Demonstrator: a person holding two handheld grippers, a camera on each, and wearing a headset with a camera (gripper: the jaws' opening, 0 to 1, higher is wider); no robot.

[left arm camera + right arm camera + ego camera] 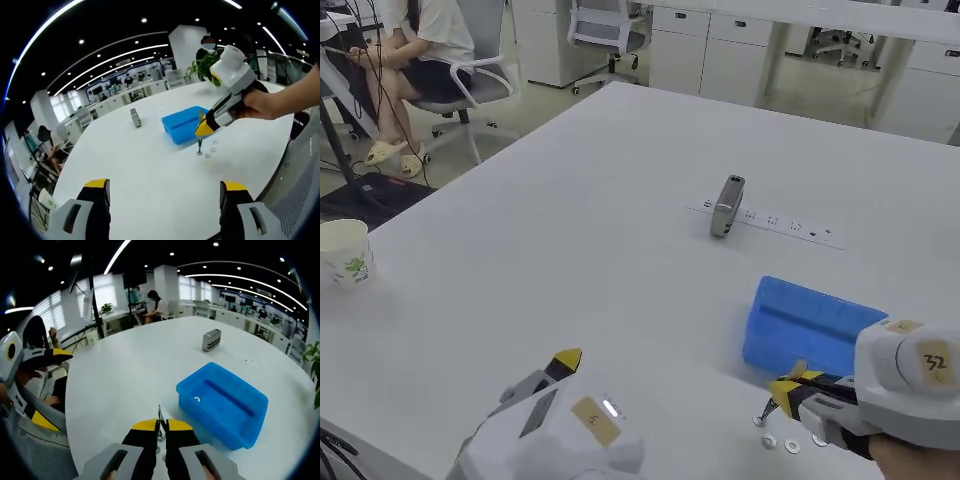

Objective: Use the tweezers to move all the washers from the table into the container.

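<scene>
Washers (792,446) loose on the white table (570,250), three or four in a tight cluster, just beside the near wall of the blue container (810,325) and directly under the right gripper (785,388). Tweezers (199,145) clamped between that gripper's closed jaws, long axis steep, tips down at the table, touching or almost touching the nearest washer of the cluster. Container just beyond the tips, so judged a short lift and a carry forward over the wall.

Tips pinched on a washer or merely resting against it: impossible to tell, too small in the left gripper view. Thin sliver of the tweezers between the jaws in the right gripper view, tips hard to make out there. Exact washer count unsure too, part of the cluster tucked behind the right gripper in the head view. Pale ring (197,399) on the container floor, probably a washer already in, not sharp enough to be sure.

Left gripper (165,186) well apart from the cluster, jaws spread wide, nothing between them; plainly the farther of the two.

Further out, grey device (726,205) lying on a power strip (775,222), paper cup (344,252) near the table's far left edge.
</scene>
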